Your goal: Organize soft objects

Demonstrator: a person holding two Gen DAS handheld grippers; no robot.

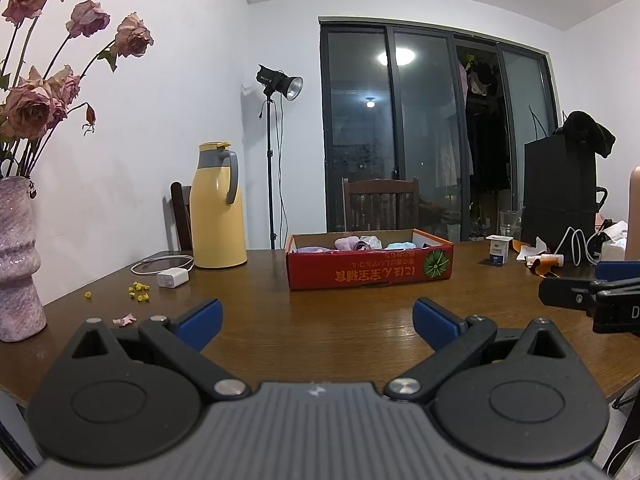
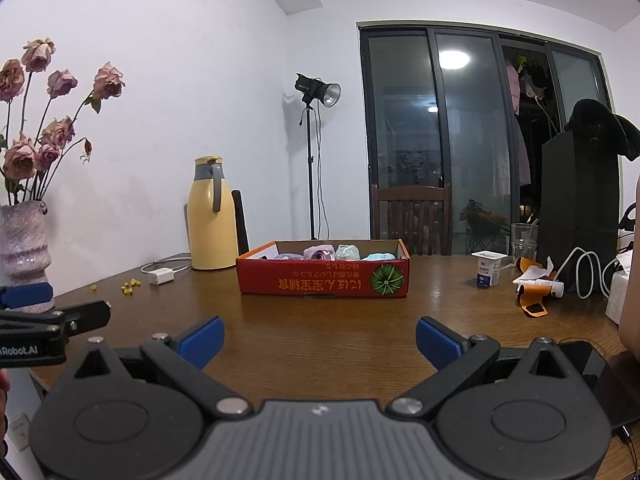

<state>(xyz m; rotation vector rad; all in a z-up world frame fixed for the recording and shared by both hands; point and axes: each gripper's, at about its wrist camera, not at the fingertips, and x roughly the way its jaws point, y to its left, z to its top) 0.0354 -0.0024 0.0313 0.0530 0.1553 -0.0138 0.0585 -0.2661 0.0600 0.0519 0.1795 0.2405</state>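
Note:
A red cardboard box sits on the wooden table past both grippers. Inside it lie several soft rolled cloths: a pink one, a pale mint one, a light blue one and a lilac one. My left gripper is open above bare table, well short of the box. My right gripper is open too, nothing between its blue fingers. Each gripper shows at the edge of the other's view.
A yellow thermos jug and a white charger with cable stand left of the box. A vase of dried roses is at the far left. A yogurt cup, glass, wrappers and cables crowd the right. A chair stands behind.

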